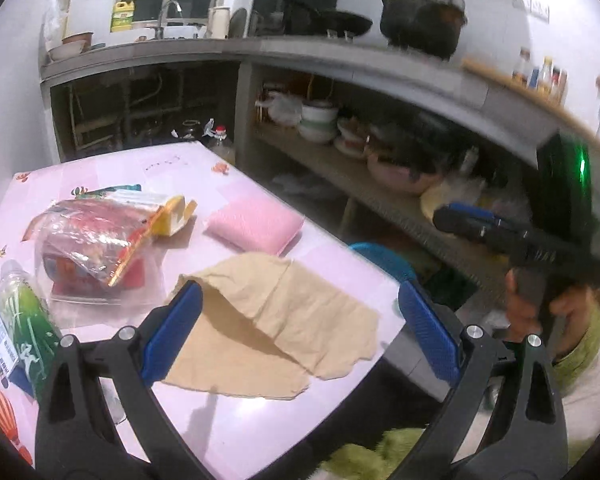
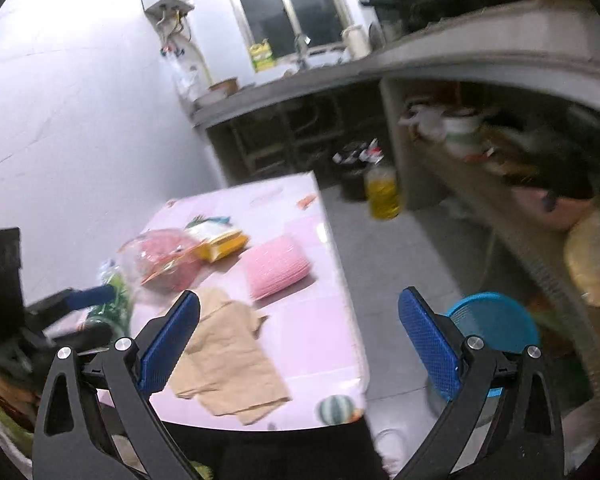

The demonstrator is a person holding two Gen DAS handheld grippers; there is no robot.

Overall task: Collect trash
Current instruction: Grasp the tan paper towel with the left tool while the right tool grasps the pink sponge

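**Pink table, trash spread across it**

Pink tabletop (image 1: pixel 228 420) carries tan paper (image 1: pixel 276 320) (crumpled, nearest), a pink sponge (image 1: pixel 256 224), clear wrappers (image 1: pixel 92 240) and a yellow carton (image 1: pixel 176 216). A blue basket (image 2: pixel 496 320) stands alongside. Left gripper (image 1: pixel 300 332) and right gripper (image 2: pixel 300 340) hover wide, empty.

1. White printed label on the clear plastic bottle with green graphics (image 1: pixel 18 320) at the table's left edge carries lines of print, too small and blurred to read.
2. Yellow oil jug (image 1: pixel 123 16) by the window has a label, illegible.
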